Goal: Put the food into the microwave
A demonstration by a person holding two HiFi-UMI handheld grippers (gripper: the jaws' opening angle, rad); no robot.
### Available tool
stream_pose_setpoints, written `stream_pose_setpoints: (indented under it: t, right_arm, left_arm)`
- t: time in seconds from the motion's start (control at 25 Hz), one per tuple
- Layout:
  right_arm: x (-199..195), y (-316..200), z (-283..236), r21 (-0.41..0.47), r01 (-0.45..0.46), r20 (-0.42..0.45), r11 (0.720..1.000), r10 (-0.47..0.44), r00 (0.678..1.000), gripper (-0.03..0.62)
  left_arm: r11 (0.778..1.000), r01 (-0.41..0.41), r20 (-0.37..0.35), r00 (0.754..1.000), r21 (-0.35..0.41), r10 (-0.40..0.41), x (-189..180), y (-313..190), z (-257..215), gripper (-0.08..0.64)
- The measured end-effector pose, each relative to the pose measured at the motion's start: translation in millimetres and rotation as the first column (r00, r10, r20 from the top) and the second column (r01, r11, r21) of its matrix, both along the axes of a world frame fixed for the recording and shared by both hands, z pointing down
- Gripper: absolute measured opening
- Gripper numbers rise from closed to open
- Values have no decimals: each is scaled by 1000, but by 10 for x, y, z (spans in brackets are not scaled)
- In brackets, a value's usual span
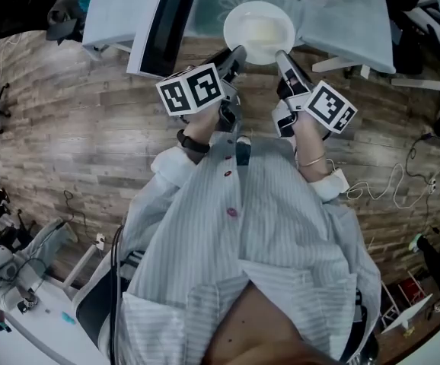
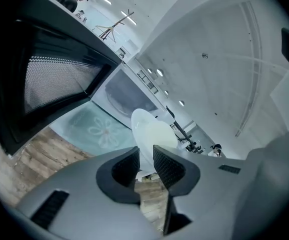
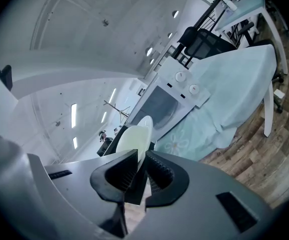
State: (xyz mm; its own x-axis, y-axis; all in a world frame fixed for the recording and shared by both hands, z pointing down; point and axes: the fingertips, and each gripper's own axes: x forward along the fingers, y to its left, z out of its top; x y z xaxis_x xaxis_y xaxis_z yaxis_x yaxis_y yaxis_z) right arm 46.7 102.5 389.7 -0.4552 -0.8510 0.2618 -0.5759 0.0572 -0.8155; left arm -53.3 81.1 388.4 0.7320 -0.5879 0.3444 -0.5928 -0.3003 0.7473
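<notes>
A white plate [image 1: 259, 30] with pale food on it is held level between both grippers, above the edge of a table with a light teal cloth [image 1: 342, 14]. My left gripper [image 1: 234, 58] is shut on the plate's left rim and my right gripper [image 1: 283, 58] on its right rim. In the left gripper view the plate [image 2: 152, 131] stands edge-on between the pads of the left gripper [image 2: 145, 163]. In the right gripper view the plate [image 3: 133, 136] is pinched in the right gripper [image 3: 140, 169]. The white microwave [image 3: 167, 106] stands ahead, its dark door [image 1: 161, 25] swung open to the left.
The open door [image 2: 49, 79] juts out at the left, close to the left gripper. The microwave's cavity [image 2: 127, 91] faces me over a flower-patterned cloth [image 2: 97, 131]. Wooden floor [image 1: 68, 128] lies below, with cables at the right and a chair and desk at the lower left.
</notes>
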Motion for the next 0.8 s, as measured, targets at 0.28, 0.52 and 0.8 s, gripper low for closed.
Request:
stream_pose_setpoints:
  t: [0.28, 0.52, 0.8]
  right_arm:
    - [72, -358, -10, 8, -41, -15, 999, 41, 999, 63]
    - [125, -536, 39, 5, -75, -14, 997, 75, 997, 63]
    - [107, -727, 97, -16, -71, -15, 997, 71, 997, 63]
  left_arm:
    - [999, -47, -10, 999, 9, 47, 83, -405, -3, 78]
    - [997, -78, -8, 997, 10, 78, 140, -608, 42, 78]
    - [997, -71, -13, 997, -14, 71, 120, -788, 111, 78]
